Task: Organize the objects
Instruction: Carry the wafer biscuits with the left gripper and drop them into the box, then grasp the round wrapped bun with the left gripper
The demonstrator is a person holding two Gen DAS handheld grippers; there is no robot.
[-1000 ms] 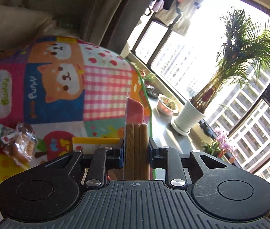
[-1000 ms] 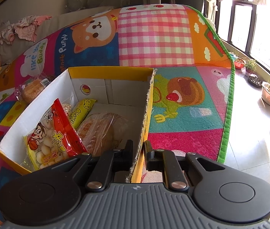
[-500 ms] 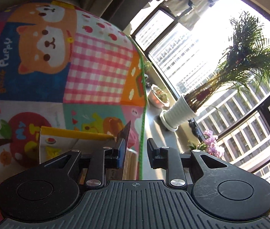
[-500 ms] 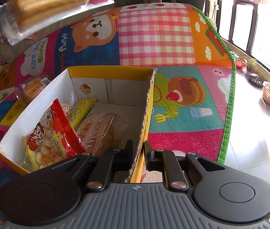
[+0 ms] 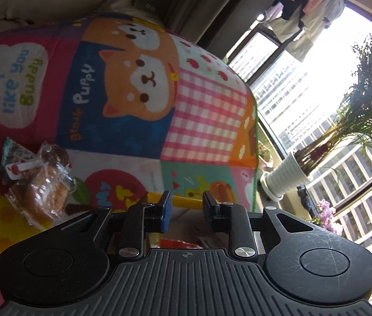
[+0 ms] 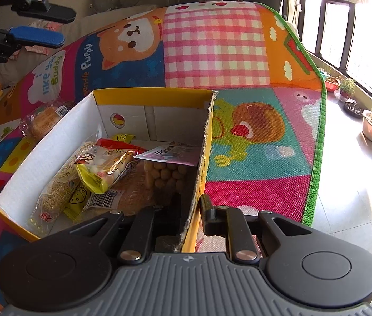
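1. The right gripper [image 6: 189, 208] straddles the near right wall of the yellow box [image 6: 51, 142]; its jaws have just been opening, the wall between them.
2. The left gripper [image 5: 184, 205] hovers parted and empty.
3. The biscuit tray [image 6: 168, 168] lies inside the box among snack bags [image 6: 104, 166]; a bread packet [image 5: 41, 184] lies on the mat [image 6: 238, 52] at its left.

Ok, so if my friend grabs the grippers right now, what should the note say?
Left hand-held gripper: open, empty, above the cardboard box.
Right hand-held gripper: the box's side wall is between its jaws, which have just been opening; the grip looks released.
Done: biscuit stick pack, yellow snack bag and other snacks lie in the box.
Left: wrapped buns on the play mat, outside the box.
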